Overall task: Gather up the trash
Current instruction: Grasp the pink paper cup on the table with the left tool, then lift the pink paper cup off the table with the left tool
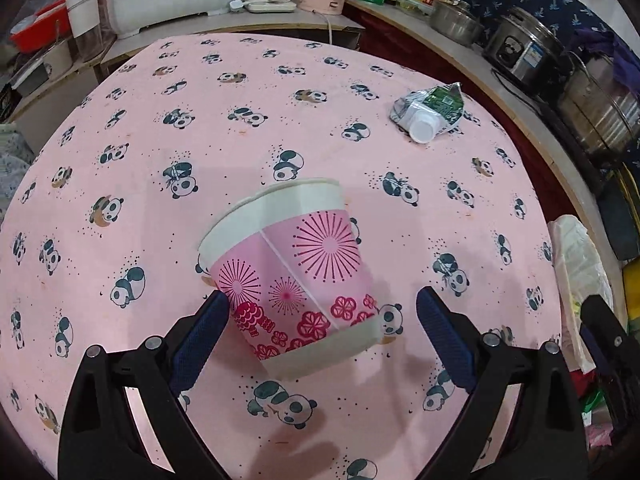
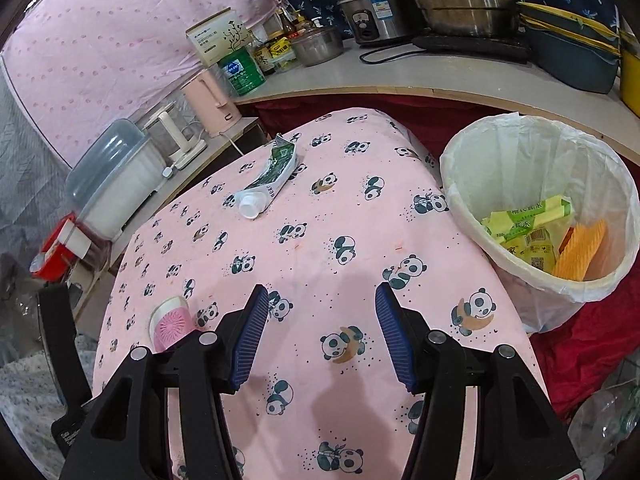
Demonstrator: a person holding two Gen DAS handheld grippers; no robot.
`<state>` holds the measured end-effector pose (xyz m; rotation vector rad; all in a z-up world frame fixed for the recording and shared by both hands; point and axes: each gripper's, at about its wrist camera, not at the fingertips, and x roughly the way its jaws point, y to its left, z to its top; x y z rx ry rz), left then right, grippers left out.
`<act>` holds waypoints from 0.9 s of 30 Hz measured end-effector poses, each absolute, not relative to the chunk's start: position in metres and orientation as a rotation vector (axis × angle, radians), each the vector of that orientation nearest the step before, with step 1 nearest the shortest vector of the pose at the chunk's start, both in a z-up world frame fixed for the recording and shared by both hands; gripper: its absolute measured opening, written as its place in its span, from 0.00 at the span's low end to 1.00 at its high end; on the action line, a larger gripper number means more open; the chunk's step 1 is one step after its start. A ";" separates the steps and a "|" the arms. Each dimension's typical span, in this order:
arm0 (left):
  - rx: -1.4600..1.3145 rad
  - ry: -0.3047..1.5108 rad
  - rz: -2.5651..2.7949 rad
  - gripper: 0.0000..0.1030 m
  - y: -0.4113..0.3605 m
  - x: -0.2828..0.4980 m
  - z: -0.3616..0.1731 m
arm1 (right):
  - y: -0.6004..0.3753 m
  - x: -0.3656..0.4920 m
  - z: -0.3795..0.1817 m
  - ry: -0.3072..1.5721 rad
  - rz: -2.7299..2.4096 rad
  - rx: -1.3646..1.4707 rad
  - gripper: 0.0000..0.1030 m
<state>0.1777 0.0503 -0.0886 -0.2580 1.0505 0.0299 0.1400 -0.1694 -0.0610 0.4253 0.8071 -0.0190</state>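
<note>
A crushed pink and white paper cup [image 1: 296,276] lies on its side on the pink panda tablecloth [image 1: 160,120]. My left gripper [image 1: 322,306] is open with its blue pads on either side of the cup's base; the left pad touches it. The cup also shows in the right wrist view [image 2: 170,322], left of my right gripper [image 2: 322,306], which is open and empty above the cloth. A squeezed green and white tube with a white cap [image 1: 430,114] lies at the table's far right, also in the right wrist view [image 2: 268,180].
A bin with a white liner [image 2: 472,168] stands off the table's right edge and holds yellow wrappers and an orange piece. Pots, a rice cooker [image 2: 374,14], jars and a pink kettle [image 2: 210,100] crowd the counter behind. A lidded plastic box [image 2: 108,184] stands at left.
</note>
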 end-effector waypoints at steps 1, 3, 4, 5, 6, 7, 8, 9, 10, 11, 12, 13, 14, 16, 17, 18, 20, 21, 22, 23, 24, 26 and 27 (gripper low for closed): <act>-0.256 1.057 0.043 0.87 0.051 0.181 -0.091 | -0.170 0.141 -0.062 0.809 -0.021 0.426 0.53; -0.245 1.066 0.056 0.84 0.049 0.186 -0.094 | -0.172 0.144 -0.064 0.814 -0.022 0.428 0.53; -0.244 1.072 0.053 0.76 0.049 0.188 -0.095 | -0.173 0.146 -0.064 0.816 -0.022 0.428 0.53; -0.249 1.084 0.040 0.71 0.049 0.190 -0.097 | -0.173 0.148 -0.065 0.818 -0.021 0.427 0.53; -0.254 1.096 0.026 0.62 0.048 0.191 -0.099 | -0.173 0.150 -0.066 0.820 -0.020 0.428 0.53; -0.252 1.104 0.019 0.60 0.047 0.192 -0.100 | -0.172 0.151 -0.067 0.823 -0.018 0.428 0.53; -0.239 1.097 0.017 0.60 0.046 0.192 -0.100 | -0.171 0.153 -0.068 0.825 -0.016 0.428 0.53; -0.229 1.090 0.011 0.59 0.045 0.191 -0.099 | -0.170 0.155 -0.069 0.828 -0.014 0.427 0.53; -0.224 1.088 0.001 0.59 0.043 0.191 -0.098 | -0.169 0.156 -0.070 0.831 -0.011 0.426 0.53; -0.218 1.085 -0.007 0.59 0.042 0.190 -0.097 | -0.167 0.157 -0.071 0.834 -0.008 0.425 0.53; -0.215 1.080 -0.014 0.58 0.042 0.190 -0.096 | -0.166 0.159 -0.072 0.837 -0.004 0.423 0.53; -0.209 1.073 -0.020 0.58 0.041 0.190 -0.095 | -0.164 0.160 -0.073 0.840 -0.001 0.421 0.53; -0.197 1.062 -0.020 0.58 0.040 0.189 -0.092 | -0.162 0.161 -0.073 0.841 0.002 0.417 0.53; -0.180 1.042 -0.027 0.58 0.038 0.190 -0.087 | -0.159 0.163 -0.073 0.844 0.009 0.410 0.53; -0.176 1.034 -0.032 0.58 0.038 0.190 -0.084 | -0.157 0.164 -0.073 0.844 0.011 0.408 0.53; -0.175 1.028 -0.035 0.58 0.038 0.191 -0.081 | -0.156 0.167 -0.072 0.843 0.013 0.406 0.53; -0.174 1.015 -0.039 0.58 0.039 0.195 -0.076 | -0.153 0.172 -0.072 0.841 0.016 0.401 0.53; -0.171 1.007 -0.039 0.58 0.040 0.197 -0.073 | -0.151 0.175 -0.071 0.841 0.018 0.398 0.53; -0.170 1.001 -0.041 0.58 0.041 0.200 -0.071 | -0.149 0.179 -0.071 0.838 0.020 0.395 0.53; -0.170 0.992 -0.043 0.58 0.042 0.203 -0.068 | -0.148 0.183 -0.070 0.835 0.021 0.394 0.53; -0.171 0.987 -0.042 0.58 0.043 0.206 -0.066 | -0.147 0.188 -0.069 0.832 0.023 0.391 0.53; -0.174 0.975 -0.045 0.58 0.046 0.214 -0.061 | -0.144 0.198 -0.068 0.828 0.025 0.389 0.53; -0.174 0.970 -0.044 0.58 0.047 0.218 -0.059 | -0.143 0.205 -0.068 0.826 0.027 0.393 0.53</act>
